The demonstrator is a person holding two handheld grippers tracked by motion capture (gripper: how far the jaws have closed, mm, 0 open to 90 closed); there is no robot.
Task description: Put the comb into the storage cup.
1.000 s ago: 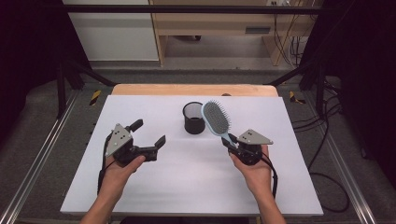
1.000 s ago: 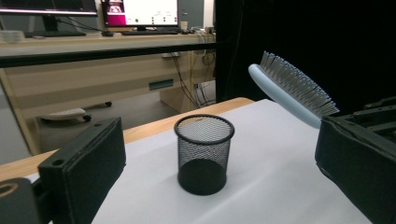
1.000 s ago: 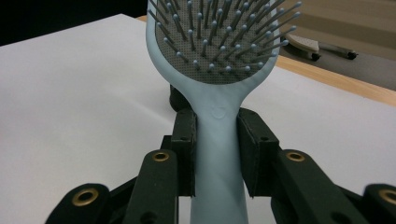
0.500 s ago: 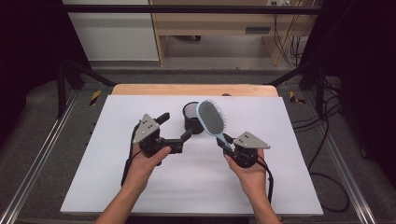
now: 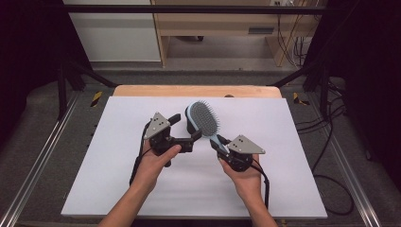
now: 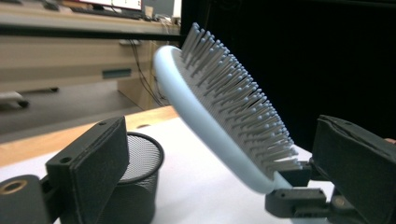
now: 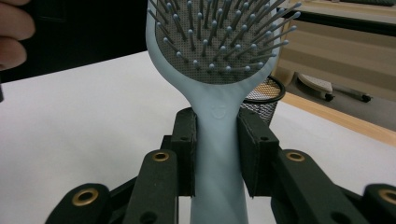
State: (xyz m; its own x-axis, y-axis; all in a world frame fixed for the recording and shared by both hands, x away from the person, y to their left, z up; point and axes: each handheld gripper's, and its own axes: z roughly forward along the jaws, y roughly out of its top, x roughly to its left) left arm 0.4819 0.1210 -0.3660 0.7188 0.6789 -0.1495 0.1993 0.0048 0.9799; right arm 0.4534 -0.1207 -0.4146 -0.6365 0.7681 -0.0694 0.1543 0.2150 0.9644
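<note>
A light-blue hairbrush [image 5: 204, 118] with grey bristles is held up above the white table [image 5: 118, 184]. My right gripper [image 5: 216, 142] is shut on its handle [image 7: 217, 140], one pad on each side, with the head [image 7: 215, 32] tilted up and away. My left gripper [image 5: 186, 127] is open just left of the brush. In the left gripper view the brush head [image 6: 224, 121] lies between the two wide-apart pads [image 6: 93, 158] without touching either. A black mesh cup [image 6: 140, 177] stands on the table behind the brush, partly hidden by it.
The white sheet covers a wooden tabletop whose far edge [image 5: 189, 90] shows beyond it. Metal rails [image 5: 42, 156] run along both sides. Cables [image 5: 331, 142] lie on the floor at the right. A wooden desk [image 5: 222, 28] stands farther back.
My left gripper has moved right and forward until its jaws flank the brush head. The right gripper has carried the brush a little left, in front of the mesh cup.
</note>
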